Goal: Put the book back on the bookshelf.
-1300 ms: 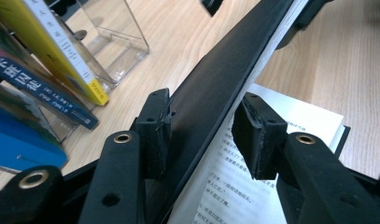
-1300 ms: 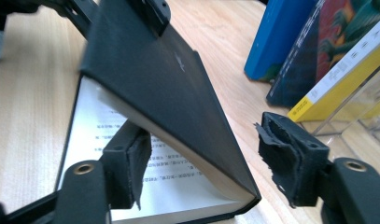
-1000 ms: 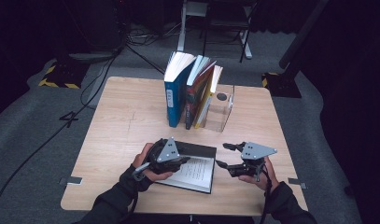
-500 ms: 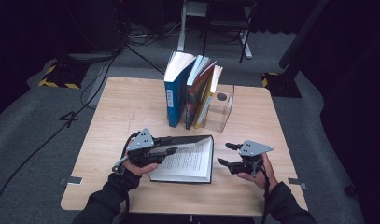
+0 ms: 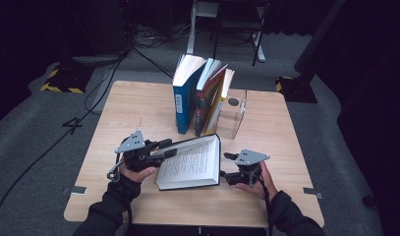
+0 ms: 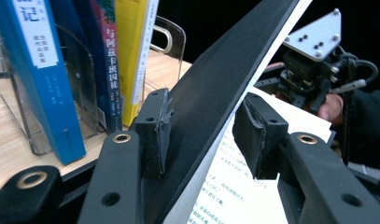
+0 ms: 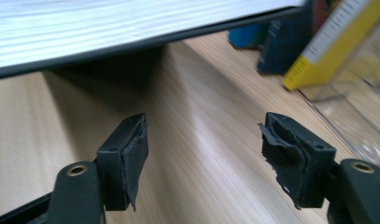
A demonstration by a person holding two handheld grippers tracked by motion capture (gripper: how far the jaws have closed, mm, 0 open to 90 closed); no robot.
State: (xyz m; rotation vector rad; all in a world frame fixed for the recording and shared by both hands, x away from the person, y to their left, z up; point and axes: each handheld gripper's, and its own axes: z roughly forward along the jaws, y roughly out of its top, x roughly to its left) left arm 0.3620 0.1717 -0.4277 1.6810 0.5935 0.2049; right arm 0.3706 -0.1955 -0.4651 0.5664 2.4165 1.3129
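Jaws of the left gripper (image 5: 160,147) straddle the raised black cover (image 6: 225,88) of an open book (image 5: 190,162); one pad rests against the cover's outer face, the other stands just off the pages, so a firm pinch cannot be confirmed. That book lies at the near middle of the wooden table (image 5: 114,113), cover tilted up on its left side. Close to its right edge, the right gripper (image 5: 227,167) hangs low with its 2 jaws spread, nothing between them. Behind, 3 upright books (image 5: 200,96) lean in a clear stand (image 5: 234,115).
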